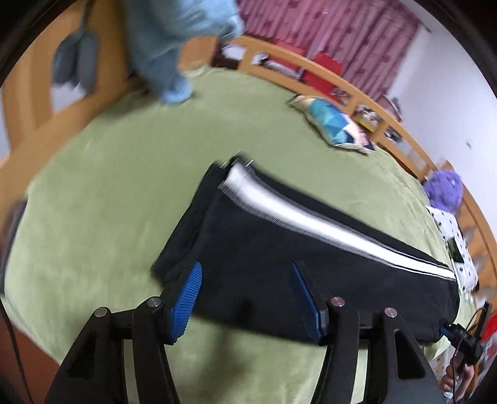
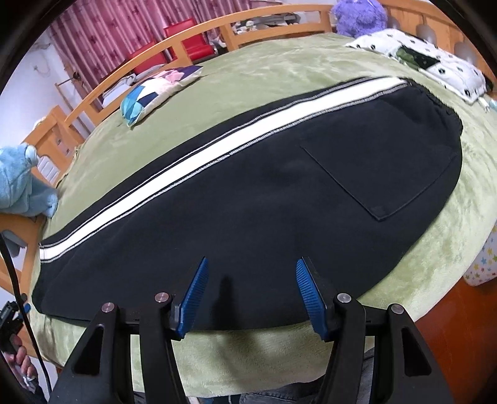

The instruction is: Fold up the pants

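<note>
Black pants (image 1: 264, 248) with a white side stripe (image 1: 310, 223) lie flat, folded lengthwise, on the green bed cover (image 1: 108, 202). They also show in the right wrist view (image 2: 248, 202) with the stripe (image 2: 217, 146) and a back pocket (image 2: 382, 174). My left gripper (image 1: 247, 273) is open and empty, hovering over the leg end near the front edge of the pants. My right gripper (image 2: 251, 270) is open and empty, over the front edge of the pants near the seat.
A wooden bed rail (image 2: 155, 49) runs along the far side. A blue patterned cushion (image 2: 155, 90), a dotted white pillow (image 2: 435, 65), a purple plush toy (image 2: 357, 15) and a light blue plush (image 2: 21, 183) lie around the pants. Red chairs (image 2: 189, 40) stand behind the rail.
</note>
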